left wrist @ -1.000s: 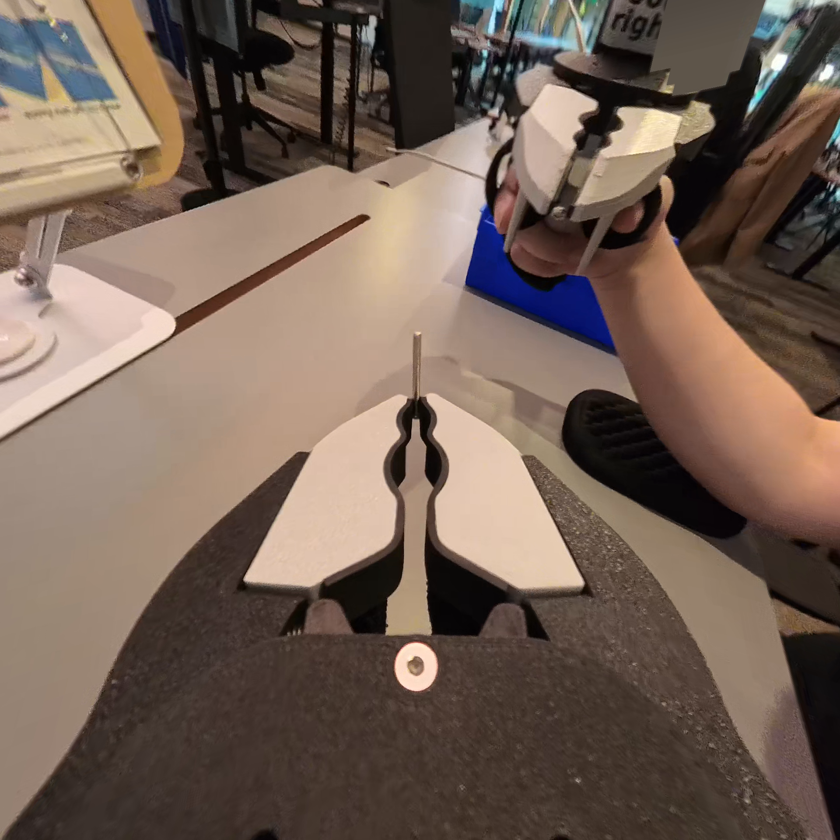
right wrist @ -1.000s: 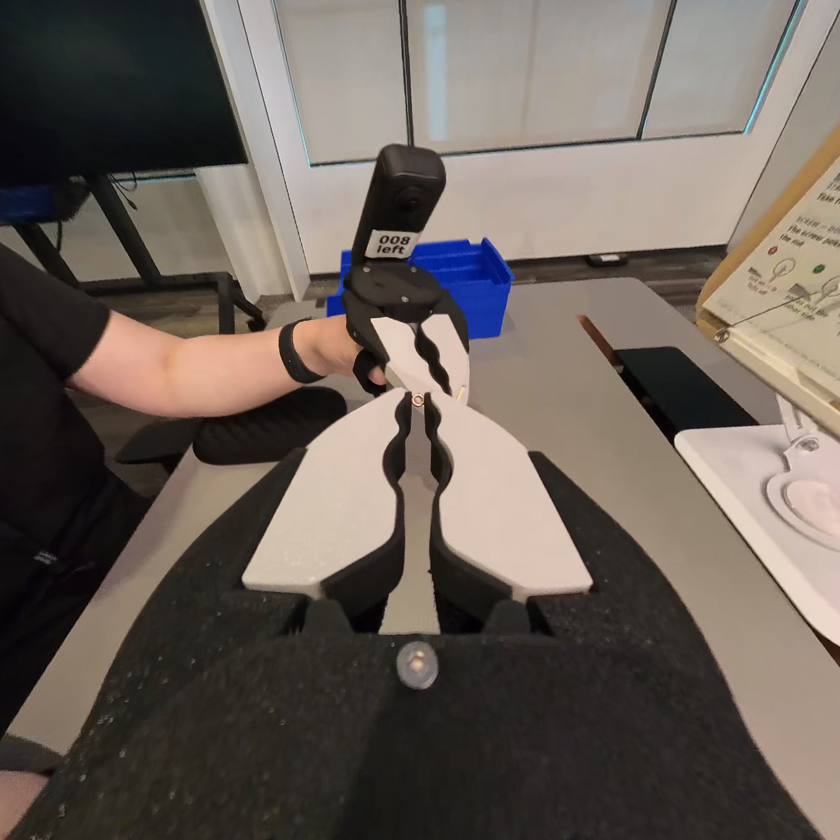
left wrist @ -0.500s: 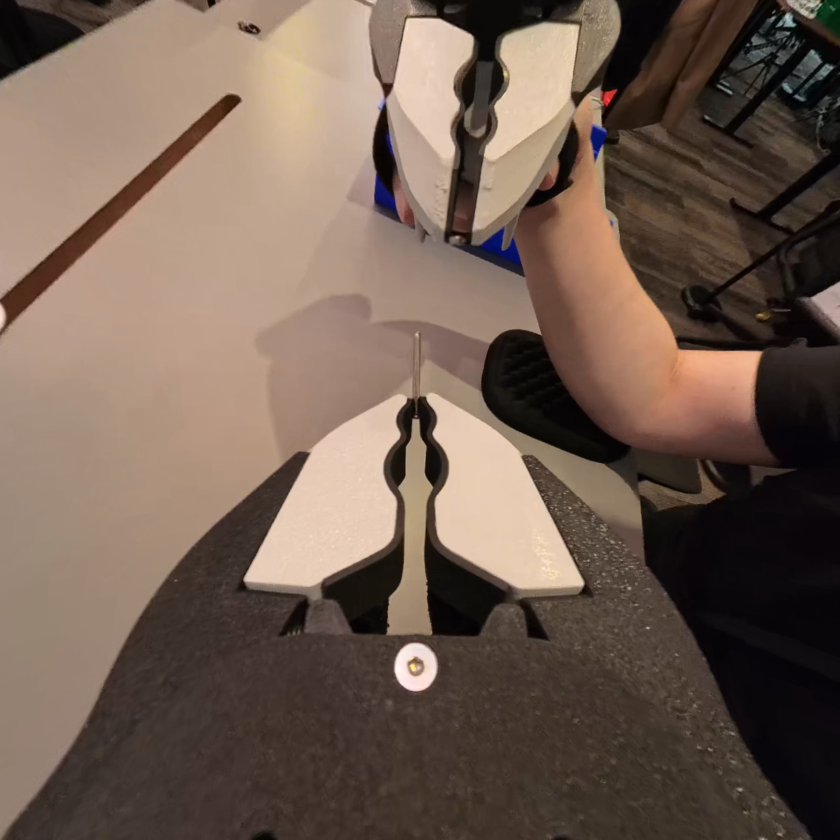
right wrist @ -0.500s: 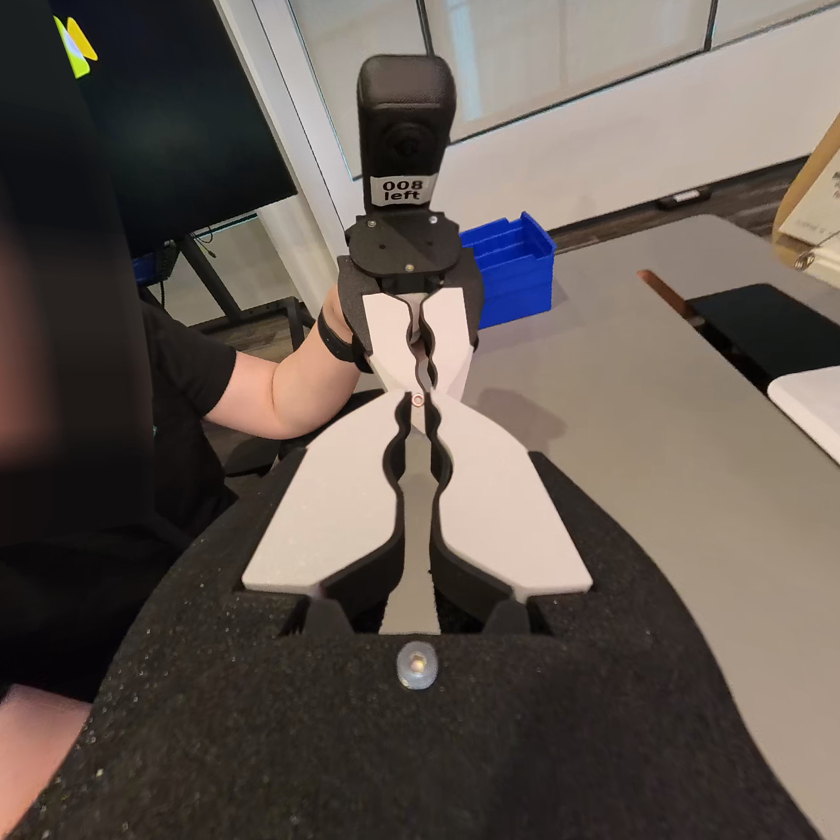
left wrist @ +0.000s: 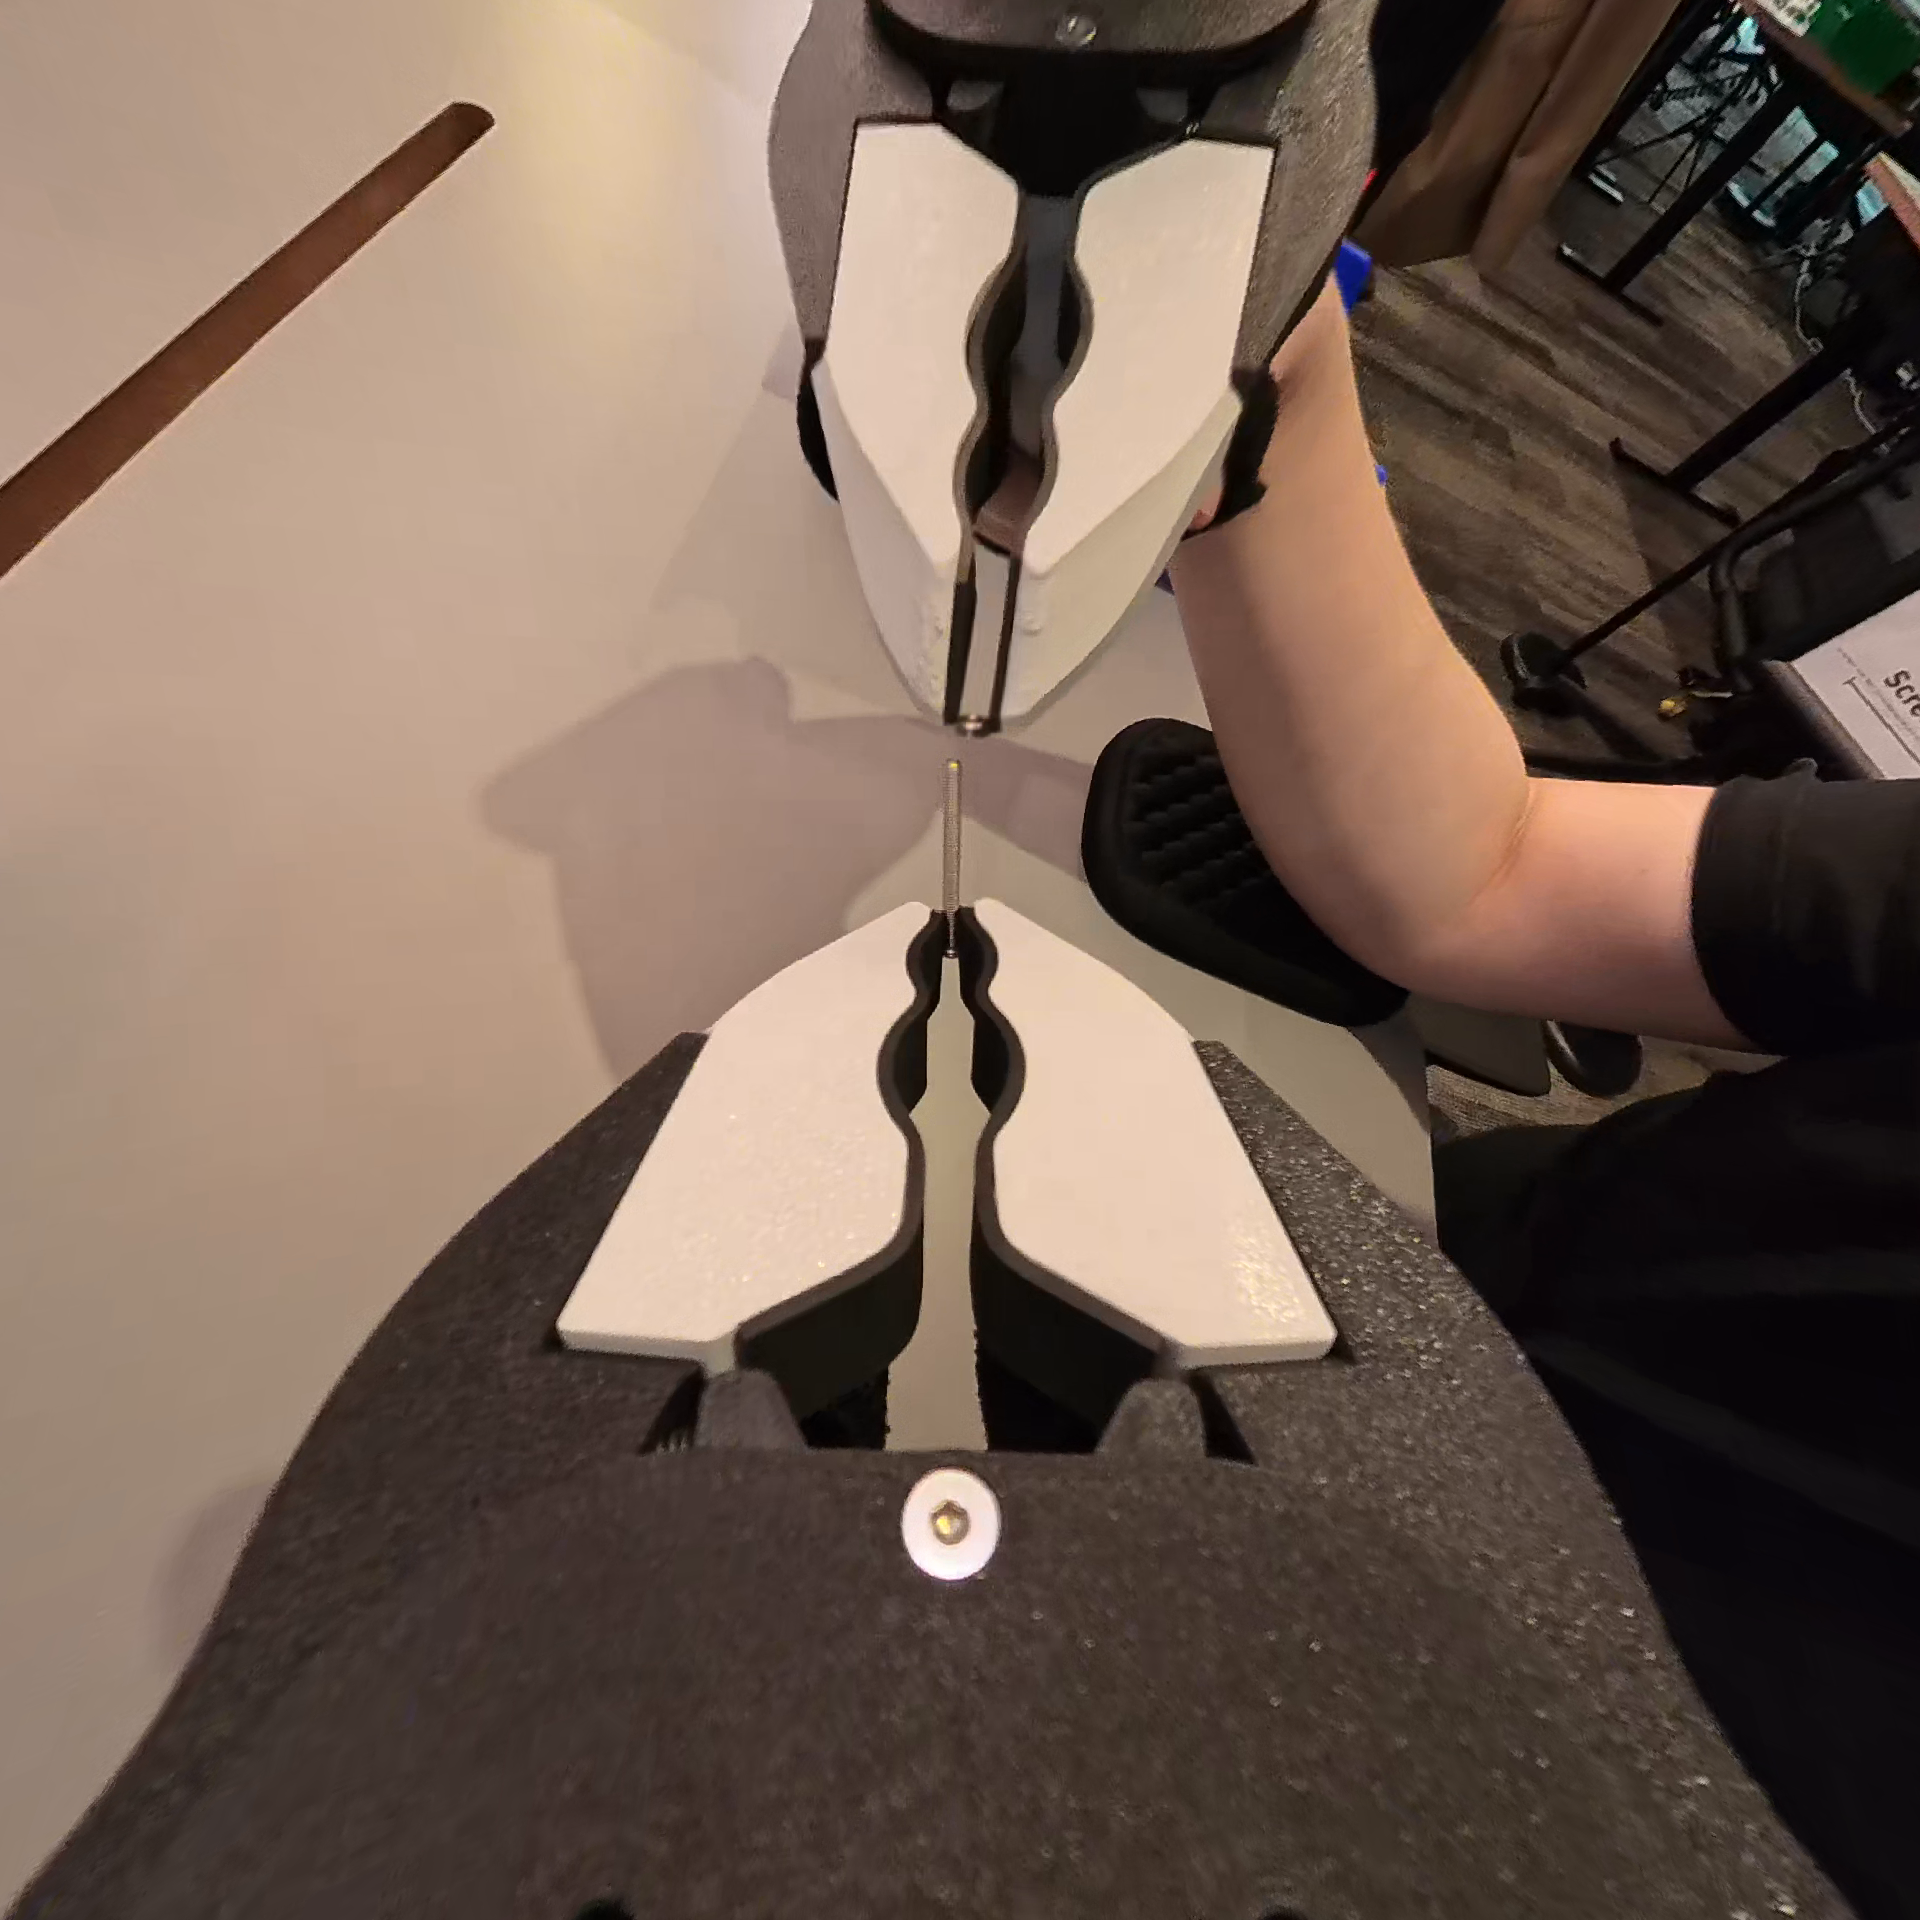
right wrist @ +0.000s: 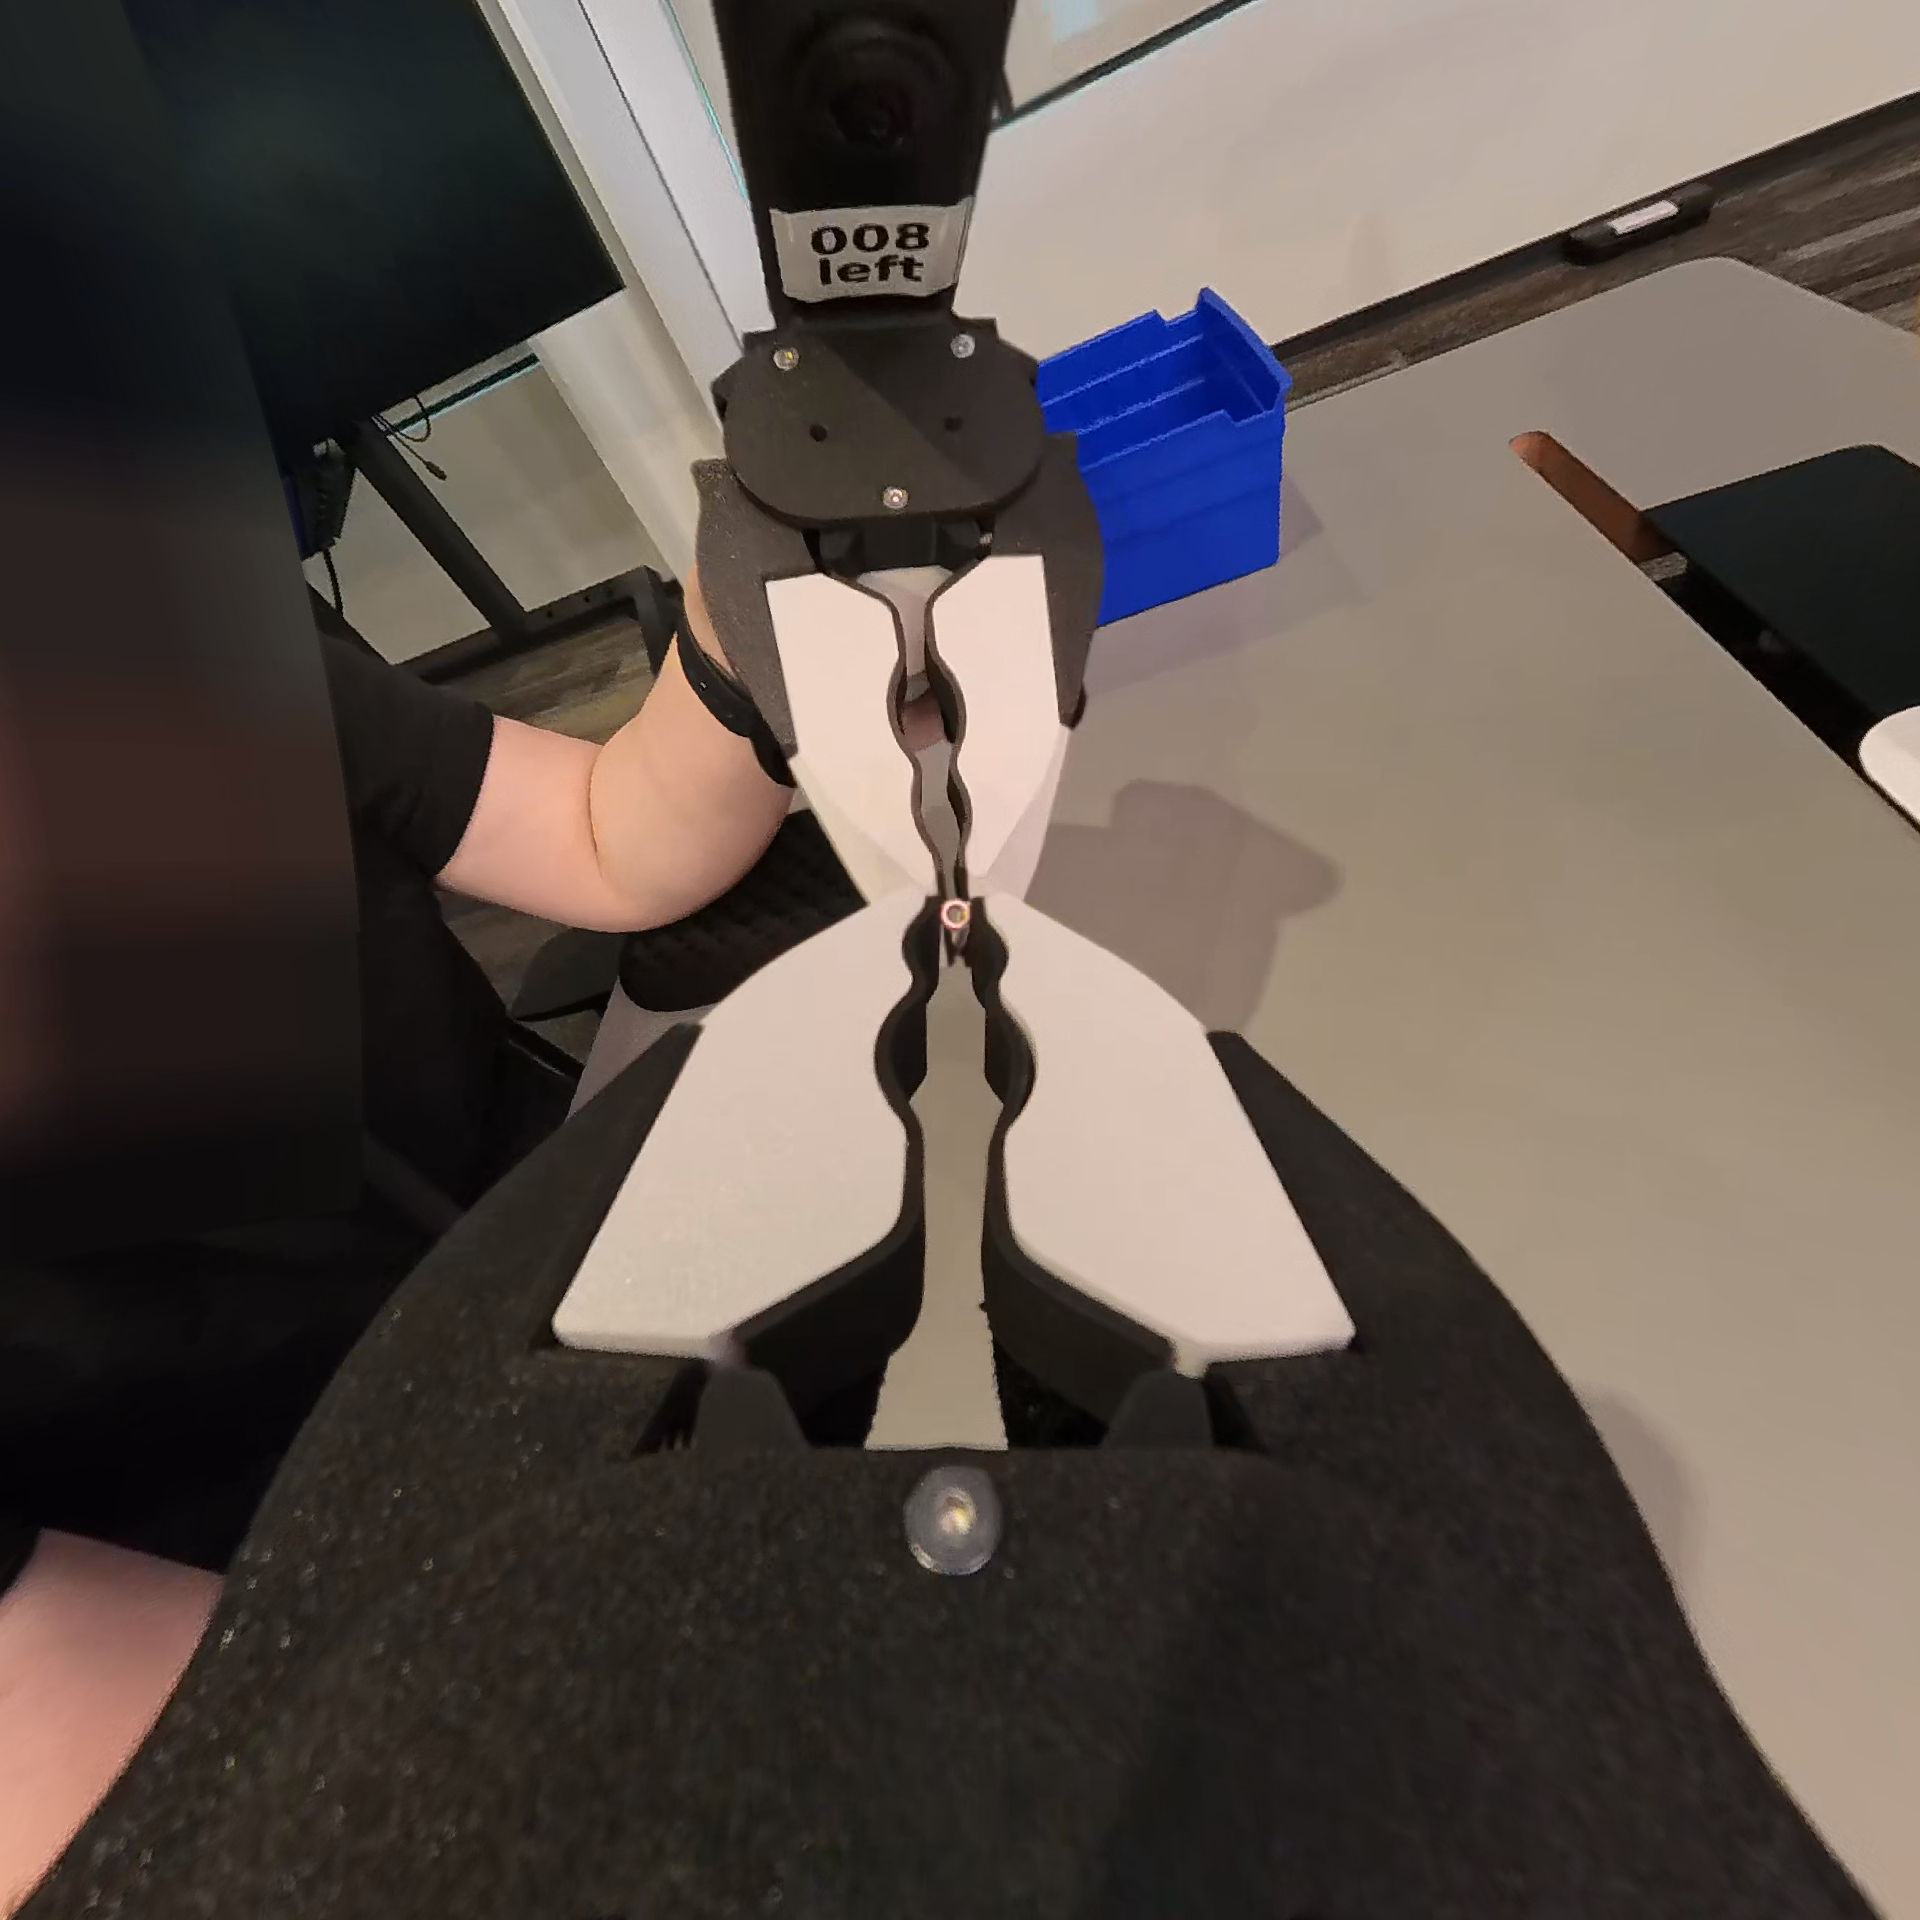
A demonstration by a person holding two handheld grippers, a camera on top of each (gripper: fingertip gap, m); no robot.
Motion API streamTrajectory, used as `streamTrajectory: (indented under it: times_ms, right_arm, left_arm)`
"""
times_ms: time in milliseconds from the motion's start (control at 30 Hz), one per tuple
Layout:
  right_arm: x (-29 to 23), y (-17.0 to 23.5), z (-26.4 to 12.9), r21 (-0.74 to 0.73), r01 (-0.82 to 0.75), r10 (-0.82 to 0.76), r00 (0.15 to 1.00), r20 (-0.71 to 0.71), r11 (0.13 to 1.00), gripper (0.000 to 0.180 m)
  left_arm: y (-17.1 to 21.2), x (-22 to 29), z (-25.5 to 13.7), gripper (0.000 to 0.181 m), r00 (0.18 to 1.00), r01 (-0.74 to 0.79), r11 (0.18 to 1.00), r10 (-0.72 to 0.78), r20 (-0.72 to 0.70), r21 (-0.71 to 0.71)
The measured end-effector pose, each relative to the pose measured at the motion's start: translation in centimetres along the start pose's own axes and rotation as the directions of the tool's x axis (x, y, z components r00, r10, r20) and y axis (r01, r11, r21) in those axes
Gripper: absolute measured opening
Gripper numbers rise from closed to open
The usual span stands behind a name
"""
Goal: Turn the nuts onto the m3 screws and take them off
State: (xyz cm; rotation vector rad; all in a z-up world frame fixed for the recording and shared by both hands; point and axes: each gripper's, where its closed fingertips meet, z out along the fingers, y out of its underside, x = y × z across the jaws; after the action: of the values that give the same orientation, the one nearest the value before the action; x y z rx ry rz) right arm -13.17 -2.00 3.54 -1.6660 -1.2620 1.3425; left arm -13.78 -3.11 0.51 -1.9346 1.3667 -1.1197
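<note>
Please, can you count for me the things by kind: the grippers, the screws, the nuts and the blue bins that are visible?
Grippers: 2, left gripper and right gripper
Screws: 1, screw in the left gripper
Nuts: 1, nut in the right gripper
Blue bins: 1, blue bin
Total: 5

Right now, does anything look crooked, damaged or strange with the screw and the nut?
Nothing stands out. The left gripper holds the M3 screw straight; the right gripper holds the nut just off its tip, roughly in line, not yet touching.
</note>
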Motion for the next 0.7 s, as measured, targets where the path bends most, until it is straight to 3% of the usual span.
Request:
streamTrajectory:
  times_ms: [700]
  right_arm:
    - [-0.02, 0.12, -0.50, 0.008, -0.005, 0.005, 1.000, 0.030, 1.000, 0.005]
  left_arm:
    - [-0.44, 0.46, 0.50, 0.003, 0.999, -0.045, 0.999, 0.045, 0.010, 0.009]
